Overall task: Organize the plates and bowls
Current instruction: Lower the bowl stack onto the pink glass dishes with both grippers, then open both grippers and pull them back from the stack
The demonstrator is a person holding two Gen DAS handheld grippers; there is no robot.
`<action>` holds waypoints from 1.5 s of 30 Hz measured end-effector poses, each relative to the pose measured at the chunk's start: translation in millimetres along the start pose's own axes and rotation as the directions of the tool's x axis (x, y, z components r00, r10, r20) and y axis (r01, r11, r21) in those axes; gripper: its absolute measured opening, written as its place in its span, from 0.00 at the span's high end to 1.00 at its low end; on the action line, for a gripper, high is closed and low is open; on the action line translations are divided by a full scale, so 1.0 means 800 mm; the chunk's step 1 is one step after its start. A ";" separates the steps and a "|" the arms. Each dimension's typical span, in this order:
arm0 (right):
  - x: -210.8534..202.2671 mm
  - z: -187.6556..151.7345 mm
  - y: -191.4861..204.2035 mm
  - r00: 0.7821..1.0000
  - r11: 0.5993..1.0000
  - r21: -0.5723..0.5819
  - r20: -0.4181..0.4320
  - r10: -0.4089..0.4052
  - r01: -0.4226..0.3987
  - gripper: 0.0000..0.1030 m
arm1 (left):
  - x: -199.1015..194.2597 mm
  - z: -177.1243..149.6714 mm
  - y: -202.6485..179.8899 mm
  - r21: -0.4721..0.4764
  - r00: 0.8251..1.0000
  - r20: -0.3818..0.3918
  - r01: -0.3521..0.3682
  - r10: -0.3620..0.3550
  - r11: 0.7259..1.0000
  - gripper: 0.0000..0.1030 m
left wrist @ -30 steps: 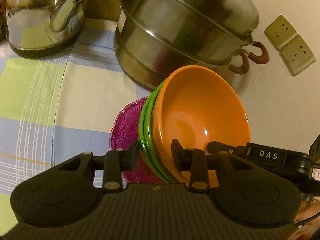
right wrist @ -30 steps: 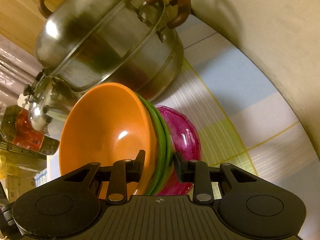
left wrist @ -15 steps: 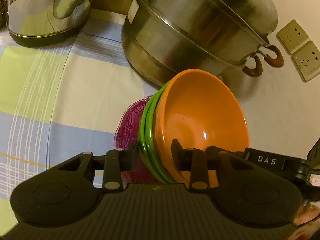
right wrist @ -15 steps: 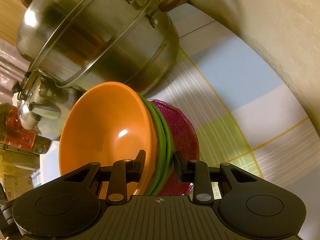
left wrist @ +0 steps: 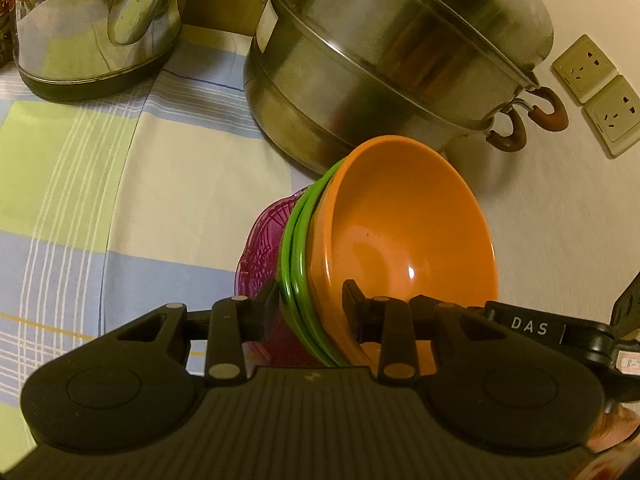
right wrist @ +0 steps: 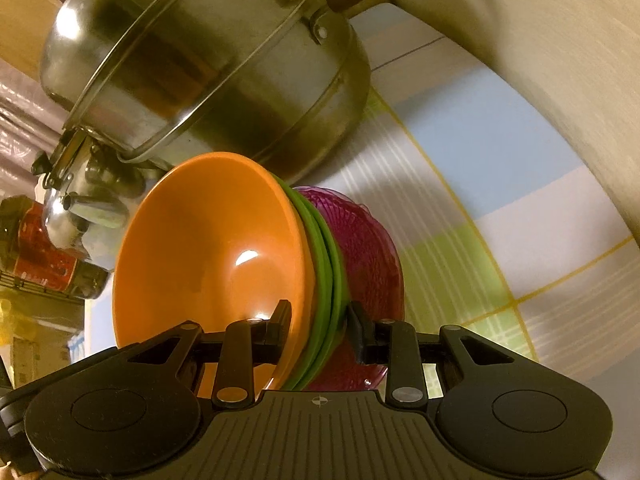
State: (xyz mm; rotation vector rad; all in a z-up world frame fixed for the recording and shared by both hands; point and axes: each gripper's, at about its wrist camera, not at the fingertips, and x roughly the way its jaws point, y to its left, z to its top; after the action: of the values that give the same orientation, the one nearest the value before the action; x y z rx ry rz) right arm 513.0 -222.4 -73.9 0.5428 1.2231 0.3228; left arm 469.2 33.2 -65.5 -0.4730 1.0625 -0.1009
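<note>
Left gripper (left wrist: 310, 306) and right gripper (right wrist: 319, 320) both clamped narrowly on one nested stack — glossy orange bowl (left wrist: 404, 240) innermost, two green rims (left wrist: 294, 248), patterned magenta plastic dish (left wrist: 260, 256) outermost. Stack held above the checked tablecloth (left wrist: 72, 184), just beside the large steel steamer pot (left wrist: 392, 60); steel kettle (left wrist: 96, 28) further off.

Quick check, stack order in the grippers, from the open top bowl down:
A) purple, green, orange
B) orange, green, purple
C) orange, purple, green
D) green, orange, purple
B: the orange bowl is the open one on top, the green rims nest right under it, and the purple dish sits at the bottom; the right wrist view shows the same order.
</note>
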 end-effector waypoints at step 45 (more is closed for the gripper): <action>-0.103 -0.041 0.023 0.987 0.993 -0.117 0.160 -0.012 0.032 0.47 | -0.098 -0.043 -0.021 0.068 0.968 0.236 -0.101 0.083 0.993 0.29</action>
State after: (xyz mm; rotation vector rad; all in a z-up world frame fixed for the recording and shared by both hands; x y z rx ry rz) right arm 456.8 -242.3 -5.7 0.4429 1.0477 0.3254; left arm 403.8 30.9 -8.4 -0.3529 0.8450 -0.0047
